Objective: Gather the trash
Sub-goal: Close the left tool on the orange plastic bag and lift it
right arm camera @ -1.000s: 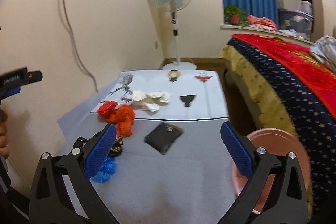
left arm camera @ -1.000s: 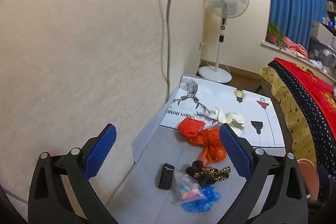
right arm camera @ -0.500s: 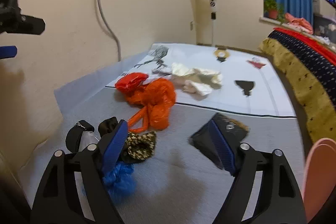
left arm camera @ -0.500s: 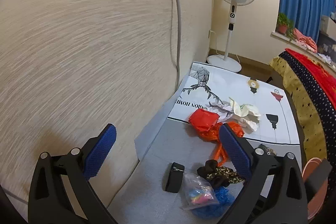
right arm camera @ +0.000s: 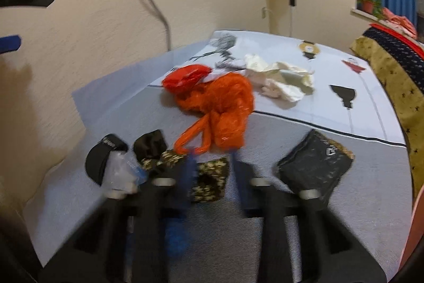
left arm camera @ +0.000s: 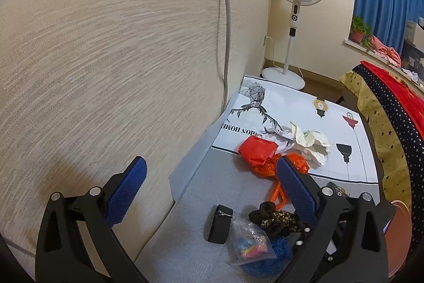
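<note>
Trash lies on a grey mat (right arm camera: pixel 331 216): an orange plastic bag (right arm camera: pixel 222 102), a red wrapper (right arm camera: pixel 185 76), crumpled white paper (right arm camera: pixel 281 78), a leopard-print wrapper (right arm camera: pixel 209 177), a black pouch (right arm camera: pixel 315 166), a black band (right arm camera: pixel 100 155), a clear bag (left arm camera: pixel 251 243) and a blue scrap (left arm camera: pixel 267 259). My right gripper (right arm camera: pixel 214 171) is blurred, low over the mat, its jaws partly closed around the leopard-print wrapper near the orange bag's handles. My left gripper (left arm camera: pixel 209 192) is open and empty, held above the mat's left side near the wall.
A printed white sheet (left arm camera: pixel 304 108) covers the far mat. A standing fan (left arm camera: pixel 296 4) is in the corner. A cable (left arm camera: pixel 225 17) runs down the wall. A bed with a red and yellow cover (left arm camera: pixel 389 108) is at right. A pink bowl (left arm camera: pixel 397 238) sits at lower right.
My right gripper moved down and forward toward the trash pile and its jaws narrowed from wide open. My left gripper shifted slightly and stays open.
</note>
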Available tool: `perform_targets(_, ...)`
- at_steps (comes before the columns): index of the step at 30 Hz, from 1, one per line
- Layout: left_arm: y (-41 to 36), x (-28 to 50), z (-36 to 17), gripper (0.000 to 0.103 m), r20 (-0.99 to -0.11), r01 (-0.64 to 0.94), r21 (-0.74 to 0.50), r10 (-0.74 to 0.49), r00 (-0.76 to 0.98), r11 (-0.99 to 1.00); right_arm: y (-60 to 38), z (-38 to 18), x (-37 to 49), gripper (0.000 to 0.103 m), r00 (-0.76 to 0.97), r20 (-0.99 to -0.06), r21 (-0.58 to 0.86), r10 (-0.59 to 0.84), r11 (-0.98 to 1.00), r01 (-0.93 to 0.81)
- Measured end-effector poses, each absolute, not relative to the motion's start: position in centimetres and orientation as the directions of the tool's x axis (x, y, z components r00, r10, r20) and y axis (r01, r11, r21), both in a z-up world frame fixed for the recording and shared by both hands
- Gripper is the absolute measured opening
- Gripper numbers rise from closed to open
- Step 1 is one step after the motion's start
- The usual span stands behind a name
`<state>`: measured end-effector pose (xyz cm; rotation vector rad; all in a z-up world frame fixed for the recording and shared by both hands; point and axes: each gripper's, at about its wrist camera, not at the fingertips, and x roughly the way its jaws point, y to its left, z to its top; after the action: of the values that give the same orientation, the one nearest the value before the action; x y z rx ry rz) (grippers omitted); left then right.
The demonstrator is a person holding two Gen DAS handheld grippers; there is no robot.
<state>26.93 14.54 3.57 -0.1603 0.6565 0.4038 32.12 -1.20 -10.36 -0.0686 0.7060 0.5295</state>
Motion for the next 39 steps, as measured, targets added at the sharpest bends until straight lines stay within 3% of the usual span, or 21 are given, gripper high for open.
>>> perform_targets(6, 14.6, 26.9, 3.6, 0.095, -0.618, -0.417, -0.012, 0.321, 0.718, 0.909, -1.2, -8.4, 30.1, 0.002, 0.694, -0.568, 0.055, 0.444, 0.861, -0.506)
perform_targets(13, 14.2, 26.3, 3.7, 0.095, -0.581, -0.379, -0.04, 0.287, 0.761, 0.925, -4.3, -1.4, 27.4, 0.002, 0.763, -0.47, 0.034, 0.443, 0.873, -0.486)
perform_targets(23, 11.8, 25.1, 4.1, 0.095, -0.485, -0.286, -0.141, 0.186, 0.855, 0.948, -14.4, 6.1, 21.0, 0.002, 0.84, -0.471, -0.073, 0.268, 0.938, -0.34)
perform_targets(31, 4.9, 29.2, 1.3, 0.095, -0.427, -0.187, -0.113, 0.122, 0.896, 0.976, -22.1, 5.9, 18.7, 0.003, 0.862, -0.481, -0.024, 0.157, 0.981, -0.193)
perform_targets(39, 3.6, 37.1, -5.2, 0.095, -0.521, -0.198, -0.082, 0.127, 0.844, 0.977, -25.9, 4.8, 19.1, 0.003, 0.859, -0.499, -0.029, 0.109, 0.989, -0.143)
